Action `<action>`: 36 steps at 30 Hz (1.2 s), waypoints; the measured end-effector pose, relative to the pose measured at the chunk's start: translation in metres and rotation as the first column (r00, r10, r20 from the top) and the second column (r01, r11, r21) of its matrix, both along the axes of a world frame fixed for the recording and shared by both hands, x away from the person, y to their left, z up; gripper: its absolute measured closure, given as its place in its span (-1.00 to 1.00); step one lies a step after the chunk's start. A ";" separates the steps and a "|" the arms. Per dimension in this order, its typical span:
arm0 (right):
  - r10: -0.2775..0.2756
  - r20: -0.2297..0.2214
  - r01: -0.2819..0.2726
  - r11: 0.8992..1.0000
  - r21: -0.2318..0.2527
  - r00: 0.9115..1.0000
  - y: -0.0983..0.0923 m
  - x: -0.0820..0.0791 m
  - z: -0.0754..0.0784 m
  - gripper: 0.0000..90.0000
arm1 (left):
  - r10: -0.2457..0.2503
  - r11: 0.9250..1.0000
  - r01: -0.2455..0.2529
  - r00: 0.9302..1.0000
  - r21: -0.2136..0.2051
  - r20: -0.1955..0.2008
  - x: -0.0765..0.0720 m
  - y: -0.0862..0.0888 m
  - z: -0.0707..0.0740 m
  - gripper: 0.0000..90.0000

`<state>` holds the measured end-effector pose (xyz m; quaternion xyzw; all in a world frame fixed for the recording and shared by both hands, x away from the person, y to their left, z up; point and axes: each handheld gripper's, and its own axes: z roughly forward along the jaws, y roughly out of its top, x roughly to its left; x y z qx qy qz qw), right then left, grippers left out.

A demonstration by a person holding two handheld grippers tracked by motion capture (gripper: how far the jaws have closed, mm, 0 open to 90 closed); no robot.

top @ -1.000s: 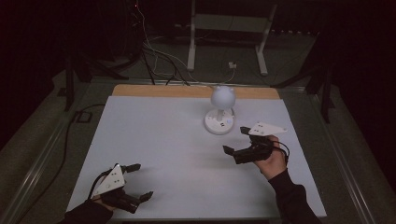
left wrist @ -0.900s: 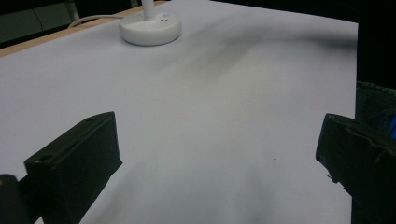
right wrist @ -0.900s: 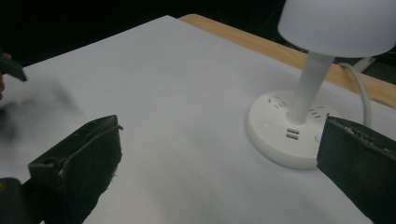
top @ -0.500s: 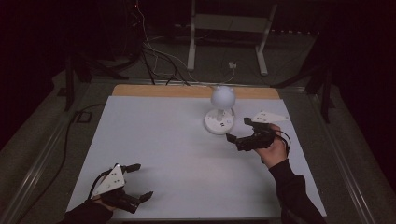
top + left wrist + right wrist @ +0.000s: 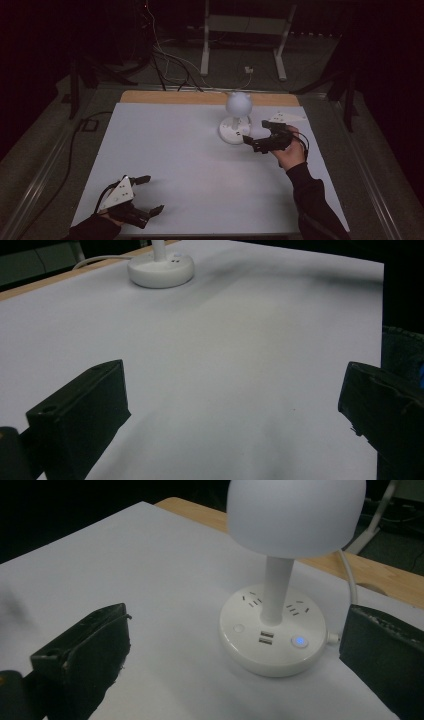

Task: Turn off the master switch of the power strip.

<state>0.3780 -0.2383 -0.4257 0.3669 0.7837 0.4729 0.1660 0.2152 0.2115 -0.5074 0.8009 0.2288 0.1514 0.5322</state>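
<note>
Desk [image 5: 200, 165] with a white top and a bare wooden strip along its far edge took up most of the high view, dark floor and cables lying beyond it toward 12 o'clock. A white lamp [image 5: 236, 117] stood upright toward 1 o'clock from the desk's middle, its rounded shade [image 5: 296, 515] on a thin stem above a round base [image 5: 272, 637]. In the right gripper view that base carried socket slots, two USB ports, a small round button and a lit blue dot, and a white cord left it toward the wooden strip. The right tongs [image 5: 257, 138] hung just beside the base at its 4 o'clock side, jaws spread wide with nothing between them, aimed at the lamp. A dark sleeve [image 5: 315, 205] ran back from them toward 5 o'clock. The left tongs [image 5: 150, 194] sat near the desk's 7 o'clock corner, well apart from the lamp, jaws likewise spread and empty over bare white surface.
</note>
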 end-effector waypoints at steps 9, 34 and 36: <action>-0.046 -0.030 0.046 0.999 0.012 0.998 -0.004 0.018 -0.009 -1.00 | 0.001 1.000 -0.001 1.000 -0.001 0.000 0.000 0.000 0.000 -0.99; -0.219 -0.052 0.219 0.976 -0.011 0.974 -0.015 0.050 -0.047 -1.00 | 0.005 1.000 -0.005 1.000 -0.006 -0.001 0.000 0.001 0.000 -0.99; -0.231 -0.057 0.231 0.973 -0.004 0.971 -0.015 0.051 -0.050 -0.96 | 0.005 1.000 -0.005 1.000 -0.005 -0.001 0.000 0.000 0.000 -0.99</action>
